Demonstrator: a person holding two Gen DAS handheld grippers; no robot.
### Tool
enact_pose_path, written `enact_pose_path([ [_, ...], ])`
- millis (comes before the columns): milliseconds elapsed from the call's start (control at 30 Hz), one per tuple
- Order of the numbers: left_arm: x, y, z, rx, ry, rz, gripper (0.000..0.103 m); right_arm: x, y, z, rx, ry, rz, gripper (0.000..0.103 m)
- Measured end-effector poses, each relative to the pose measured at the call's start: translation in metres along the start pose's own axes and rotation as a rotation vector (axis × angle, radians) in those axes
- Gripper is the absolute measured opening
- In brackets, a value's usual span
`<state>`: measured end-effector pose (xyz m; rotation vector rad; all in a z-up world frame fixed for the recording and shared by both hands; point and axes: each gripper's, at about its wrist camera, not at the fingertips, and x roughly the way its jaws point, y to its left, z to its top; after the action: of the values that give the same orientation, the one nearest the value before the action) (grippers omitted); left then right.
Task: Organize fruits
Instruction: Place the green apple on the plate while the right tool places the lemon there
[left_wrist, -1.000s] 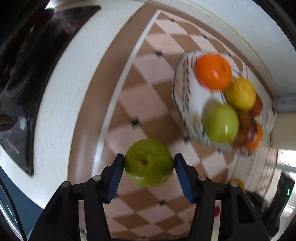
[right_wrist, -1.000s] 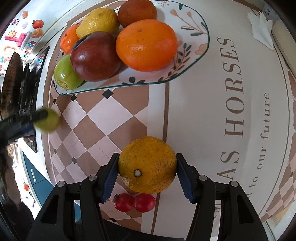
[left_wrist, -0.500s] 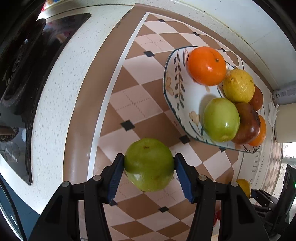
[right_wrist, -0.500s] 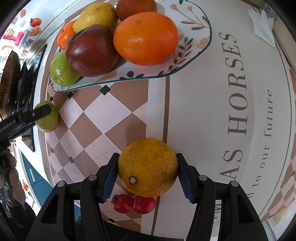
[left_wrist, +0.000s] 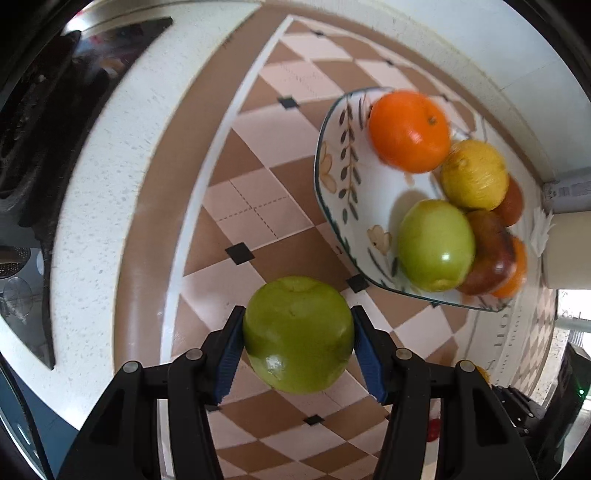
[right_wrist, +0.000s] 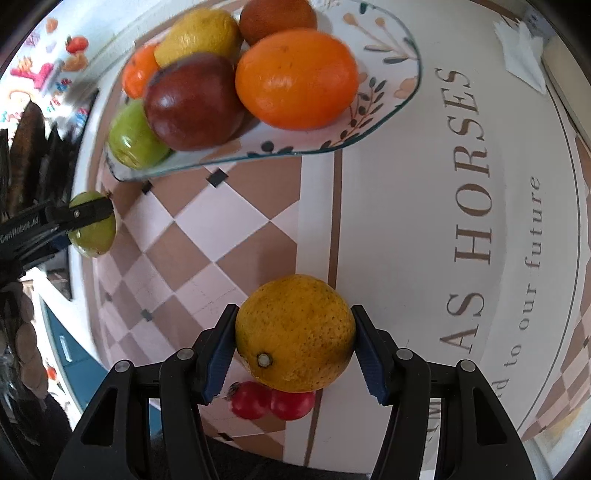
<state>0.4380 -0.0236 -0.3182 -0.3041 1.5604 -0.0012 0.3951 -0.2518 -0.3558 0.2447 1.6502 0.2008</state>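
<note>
Already well stocked, the plate (left_wrist: 334, 177) at two o'clock carrying six fruits. Clamped in the left gripper (left_wrist: 297, 341), a green apple (left_wrist: 297, 334), short of the rim. Gripped by the right gripper (right_wrist: 295, 339), a yellow orange (right_wrist: 295, 332). Left over, two tomatoes (right_wrist: 271, 400) on the mat.

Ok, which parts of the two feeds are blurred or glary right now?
Left wrist view: the bright orange on the leaf-patterned plate is motion-smeared, and the held green apple is sharp with a small glare spot. Right wrist view: the stickers at top left are smeared; the held yellow-orange citrus is crisp.
</note>
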Motion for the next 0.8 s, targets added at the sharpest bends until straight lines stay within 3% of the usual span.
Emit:
enact_pose_path([
  [200, -0.051, -0.02, 0.017, 0.009, -0.069, -0.081, 0.053, -0.057, -0.016, 0.016, 0.078, -0.126, 0.089, 0.062],
  [400, -0.062, -0.038, 0.058, 0.037, -0.092, -0.057, 0.053, -0.096, -0.028, 0.075, 0.089, -0.244, 0.029, 0.062],
  [567, -0.048, -0.03, 0.087, 0.057, -0.037, -0.012, 0.053, -0.085, -0.032, 0.123, 0.076, -0.225, -0.028, 0.062],
  [800, -0.025, -0.028, 0.104, 0.049, 0.024, 0.024, 0.053, -0.062, -0.034, 0.15, 0.062, -0.182, -0.076, 0.062],
])
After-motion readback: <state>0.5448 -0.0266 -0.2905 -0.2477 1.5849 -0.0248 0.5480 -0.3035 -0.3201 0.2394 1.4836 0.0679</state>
